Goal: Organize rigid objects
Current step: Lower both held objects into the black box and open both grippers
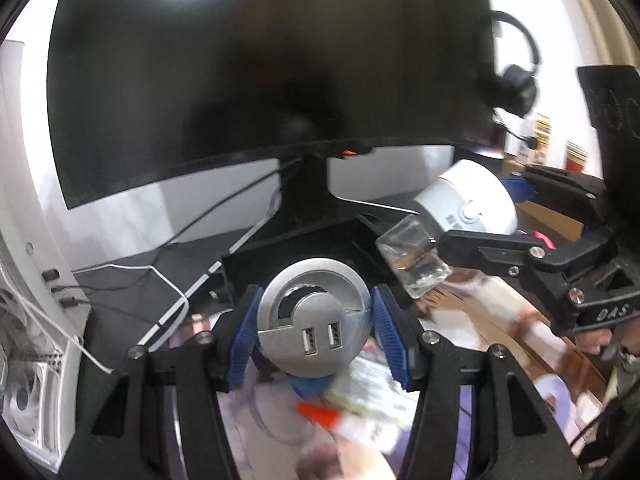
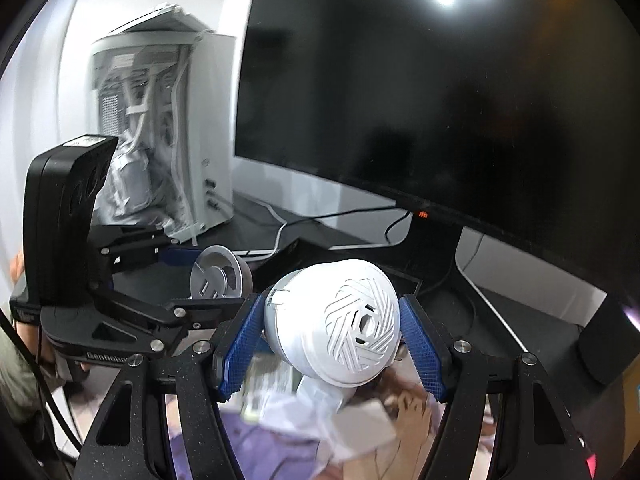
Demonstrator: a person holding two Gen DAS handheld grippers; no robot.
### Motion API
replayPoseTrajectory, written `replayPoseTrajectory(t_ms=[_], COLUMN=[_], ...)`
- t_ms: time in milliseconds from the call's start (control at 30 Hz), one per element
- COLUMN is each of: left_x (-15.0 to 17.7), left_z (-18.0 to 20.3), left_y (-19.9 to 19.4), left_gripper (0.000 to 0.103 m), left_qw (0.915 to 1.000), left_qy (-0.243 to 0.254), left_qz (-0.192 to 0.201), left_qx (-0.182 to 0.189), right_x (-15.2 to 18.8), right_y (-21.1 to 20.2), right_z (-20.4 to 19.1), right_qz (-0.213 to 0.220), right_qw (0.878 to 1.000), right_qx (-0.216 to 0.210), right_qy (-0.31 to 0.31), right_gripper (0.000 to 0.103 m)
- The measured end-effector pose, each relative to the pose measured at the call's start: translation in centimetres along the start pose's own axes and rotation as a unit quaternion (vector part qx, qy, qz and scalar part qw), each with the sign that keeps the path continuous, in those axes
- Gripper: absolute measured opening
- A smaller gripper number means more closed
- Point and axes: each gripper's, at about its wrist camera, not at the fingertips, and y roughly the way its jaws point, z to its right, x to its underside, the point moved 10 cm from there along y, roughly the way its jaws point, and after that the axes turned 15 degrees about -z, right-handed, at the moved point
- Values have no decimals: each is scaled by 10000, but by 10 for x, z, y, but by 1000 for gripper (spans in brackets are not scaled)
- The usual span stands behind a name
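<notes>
We held the silver USB hub (image 1: pixel 310 322) clamped between the blue pads of our left gripper (image 1: pixel 314 330), its flat face and ports toward the camera. Our right gripper (image 2: pixel 332 332) was closed on the white round device (image 2: pixel 336 320). Both things hung above the cluttered desk (image 2: pixel 532 332), in front of the monitor (image 2: pixel 440 80), the hub left of the white device, near it.

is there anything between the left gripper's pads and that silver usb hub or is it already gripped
Nothing visible stands between them. The left gripper has its blue pads pressed directly on both sides of the silver USB hub, lifted above the cluttered desk. Likewise the right gripper is shut on the white round device.
</notes>
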Motion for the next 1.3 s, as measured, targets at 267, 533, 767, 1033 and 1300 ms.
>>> replayPoseTrajectory(t_ms=[267,533,767,1033,1300], left_x=[-14,4,18,31,28], left_z=[-19,-17,0,13,4], left_y=[55,77,65,51,44], left_gripper=[54,55,55,55,56], left_qw=[9989,9970,9965,9966,9980], left_qy=[-145,-144,-10,166,23], left_qz=[-438,-761,-816,-799,-635], left_qx=[-2,21,162,141,65], right_x=[-20,2,17,31,26], right_y=[60,89,73,58,56], right_z=[28,28,10,-2,0], right_qz=[-246,-658,-719,-815,-785], right_qw=[9990,9970,9960,9950,9954], right_qx=[268,411,511,538,526], right_qy=[260,47,-111,-211,-142], right_gripper=[69,69,69,69,70])
